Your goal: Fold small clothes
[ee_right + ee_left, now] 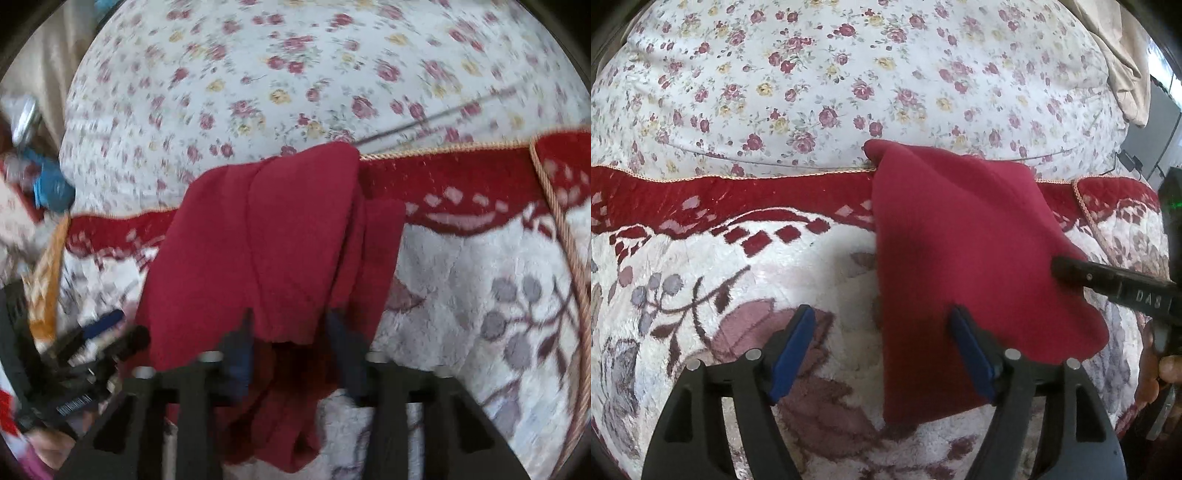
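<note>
Left wrist view first: left hand-held gripper [882, 354] spread wide, blue pads [792, 354] apart, nothing pinched. Right-hand pad sitting against the near edge of the red garment [960, 258], left-hand pad over bare patterned blanket [683, 295]. Garment lying flat-ish across the blanket's red border, far corner reaching onto the floral sheet [812, 74]. At the right edge, the right hand-held gripper's [1057, 266] black finger poking in over the cloth, its tips buried in the fabric; a fingertip [1171, 363] cut off by the frame.

Over to the right wrist view, blurred: right hand-held gripper [291, 332] clamped on the red garment [277, 240], cloth bunched between the dark pads and spilling down under the body. Folds and a second layer visible here, unseen from the other side. Left hand-held gripper [114, 328] smeared at lower left, hard to read. Blue clutter [51, 184] at far left, unidentifiable.
</note>
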